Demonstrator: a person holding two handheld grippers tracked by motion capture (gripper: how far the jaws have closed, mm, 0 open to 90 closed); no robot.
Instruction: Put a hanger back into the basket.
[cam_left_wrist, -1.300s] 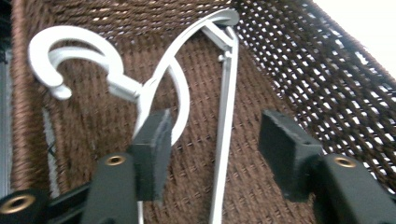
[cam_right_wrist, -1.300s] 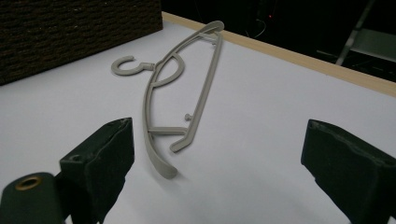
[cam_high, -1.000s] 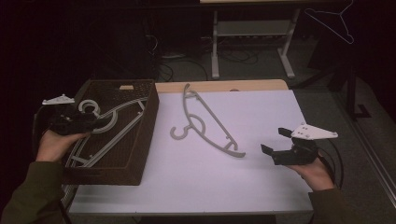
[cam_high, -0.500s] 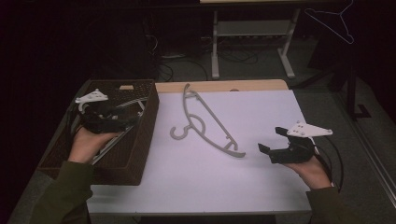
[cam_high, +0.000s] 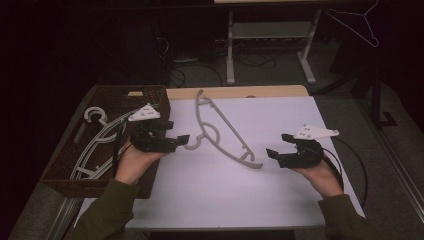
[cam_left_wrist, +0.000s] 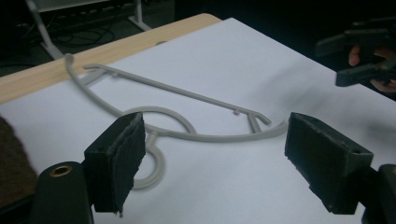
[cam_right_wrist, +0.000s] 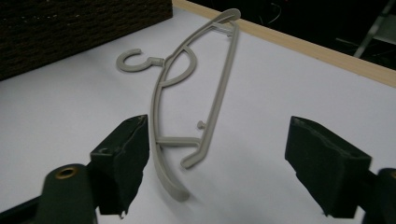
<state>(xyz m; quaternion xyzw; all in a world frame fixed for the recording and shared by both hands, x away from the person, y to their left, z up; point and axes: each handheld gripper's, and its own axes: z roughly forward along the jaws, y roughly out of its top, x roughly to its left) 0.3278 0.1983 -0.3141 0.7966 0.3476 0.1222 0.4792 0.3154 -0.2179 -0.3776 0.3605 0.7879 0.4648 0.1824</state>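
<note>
1. The left tongs (cam_high: 181, 140) had swung from over the basket (cam_high: 65, 165) at the tabletop's left edge to the hanger's (cam_high: 225, 131) hook, jaws spread and empty.
2. The right tongs (cam_high: 276, 152), jaws just narrowing yet gripping nothing, sat near the hanger's other end.
3. The hanger lay flat mid-tabletop; a two-ended lift looked imminent.
</note>
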